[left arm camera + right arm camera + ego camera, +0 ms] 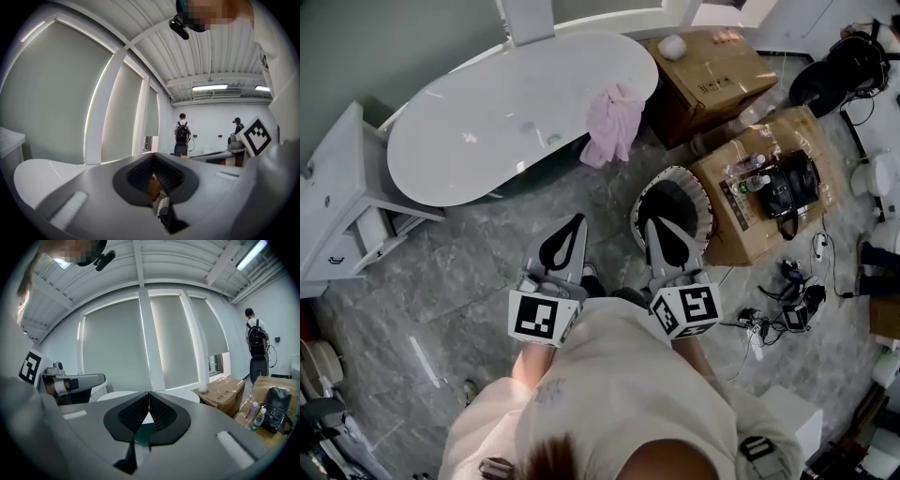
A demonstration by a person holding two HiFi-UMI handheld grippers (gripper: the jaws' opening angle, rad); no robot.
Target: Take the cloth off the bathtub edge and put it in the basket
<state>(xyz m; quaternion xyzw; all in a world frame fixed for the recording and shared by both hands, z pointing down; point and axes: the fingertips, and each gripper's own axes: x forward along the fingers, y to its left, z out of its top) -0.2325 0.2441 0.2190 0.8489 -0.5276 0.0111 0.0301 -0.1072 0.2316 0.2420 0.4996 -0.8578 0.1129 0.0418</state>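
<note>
A pink cloth [614,122] hangs crumpled over the right edge of the white bathtub [487,122]. On the marble floor below it stands a round woven basket [649,192] with a black-and-white rim, its right part hidden behind my right gripper. My left gripper [578,219] and right gripper [655,224] are held side by side in front of the person, pointing toward the tub and still well short of the cloth. Both are shut with nothing between the jaws, as the left gripper [153,155] and right gripper [149,393] show in their own views.
A cardboard box [712,70] stands right of the tub. Another box [741,230] beside the basket carries a black bag [787,187] and bottles. A white cabinet [342,206] is on the left, and cables [783,314] lie on the right. Two people [182,133] stand far off.
</note>
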